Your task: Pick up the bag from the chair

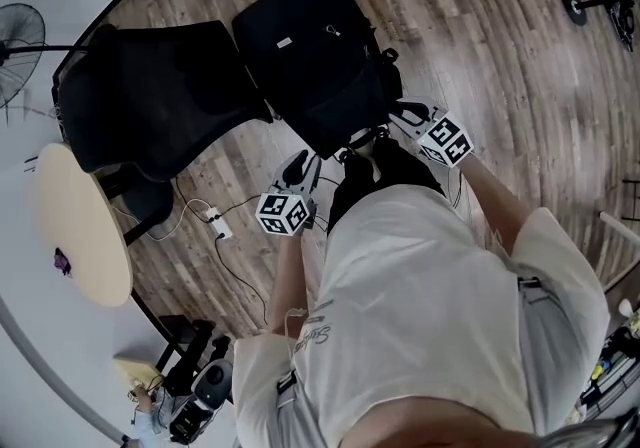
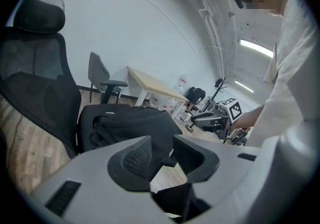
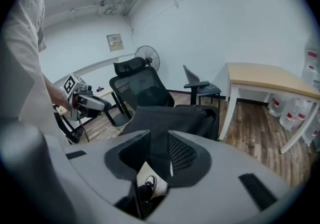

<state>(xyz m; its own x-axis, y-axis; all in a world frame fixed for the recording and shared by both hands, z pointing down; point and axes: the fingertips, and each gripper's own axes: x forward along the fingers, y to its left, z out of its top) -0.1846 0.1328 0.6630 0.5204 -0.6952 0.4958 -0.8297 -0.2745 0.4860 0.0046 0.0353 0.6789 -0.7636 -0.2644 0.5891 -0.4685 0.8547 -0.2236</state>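
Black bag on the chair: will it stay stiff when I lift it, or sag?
Probably sags: the bag looks like soft fabric, creased and slumped on the chair. It fills the seat, so possibly heavy; its contents are hidden. The matte cloth should not be slippery.

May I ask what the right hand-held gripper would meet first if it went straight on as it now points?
Most likely the black backpack, which lies straight ahead between the open jaws of the right hand-held gripper, though its distance is hard to judge.

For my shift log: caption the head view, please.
Left hand-held gripper and right hand-held gripper, jaws open, poised at the near edge of the black bag on the chair.
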